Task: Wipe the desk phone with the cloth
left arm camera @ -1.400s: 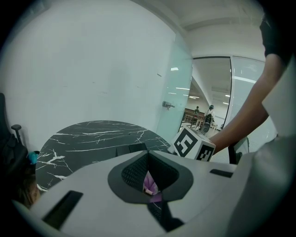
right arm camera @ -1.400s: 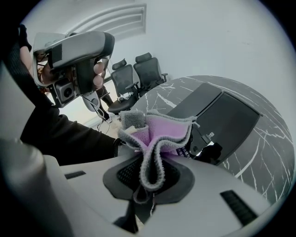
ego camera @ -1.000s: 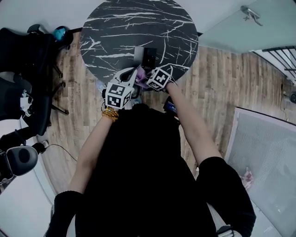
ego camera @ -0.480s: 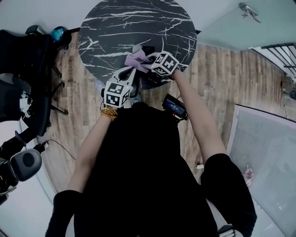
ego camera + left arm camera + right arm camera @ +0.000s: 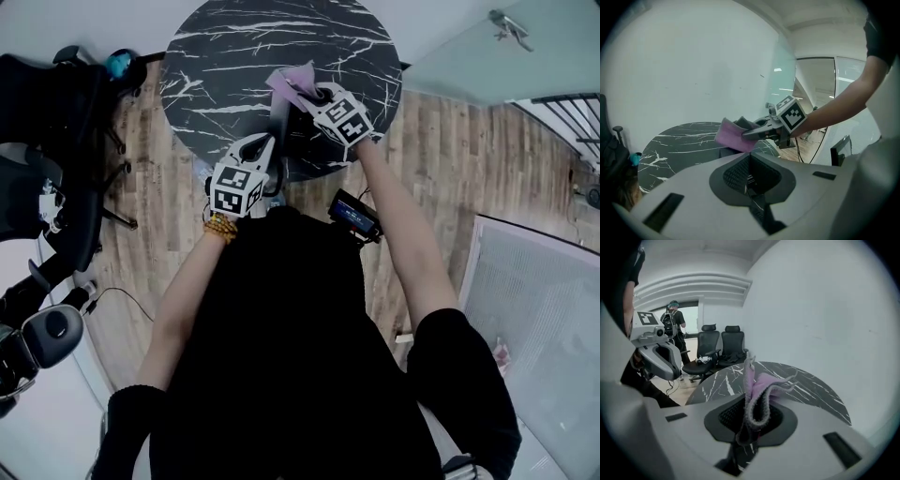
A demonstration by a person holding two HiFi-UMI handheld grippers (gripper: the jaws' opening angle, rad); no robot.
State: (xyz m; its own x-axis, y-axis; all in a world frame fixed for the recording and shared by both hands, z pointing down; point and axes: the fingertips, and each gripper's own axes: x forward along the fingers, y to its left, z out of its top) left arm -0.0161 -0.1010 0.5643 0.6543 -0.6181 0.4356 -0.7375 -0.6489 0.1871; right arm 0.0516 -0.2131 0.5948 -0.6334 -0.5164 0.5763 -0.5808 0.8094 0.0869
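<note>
While the right tongs (image 5: 315, 92) pinch the pink cloth (image 5: 292, 79) above the desk phone (image 5: 281, 122) on the black marble table (image 5: 216, 66), the left tongs (image 5: 268, 146) hang closed and empty near the table's edge

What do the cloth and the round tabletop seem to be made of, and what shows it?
Cloth: soft lilac fabric, perhaps microfibre; it folds limply, with a stitched grey edge. Tabletop: smooth black surface with white veins; marble or a marble-look laminate, hard to tell which.
</note>
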